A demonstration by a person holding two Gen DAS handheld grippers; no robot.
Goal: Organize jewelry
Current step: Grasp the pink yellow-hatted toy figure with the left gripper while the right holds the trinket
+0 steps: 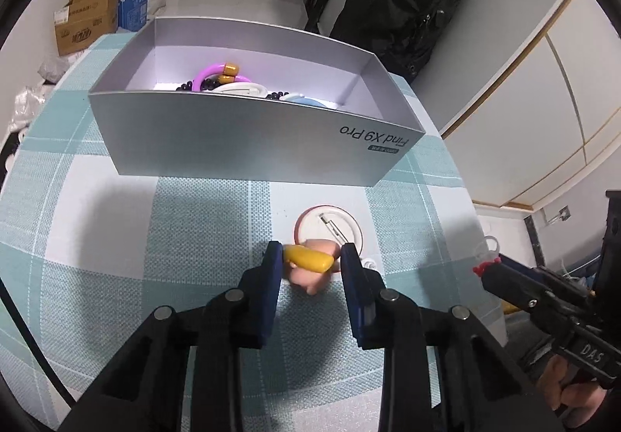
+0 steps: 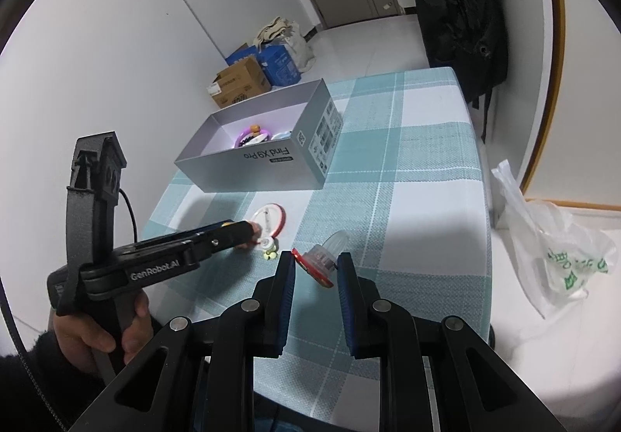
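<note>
Left gripper (image 1: 310,257) has its jaws spread around a pink charm with a yellow piece (image 1: 308,263), which lies on the checked tablecloth (image 1: 174,218) just in front of a round pin badge (image 1: 330,228); contact with the pads cannot be confirmed. Right gripper (image 2: 314,265) is likewise unclenched, jaws either side of a clear and red ornament (image 2: 322,257) lying on the cloth. Grey phone box (image 1: 248,137) stands beyond the badge, holding a purple bangle (image 1: 211,73), dark beads and pale pieces.
</note>
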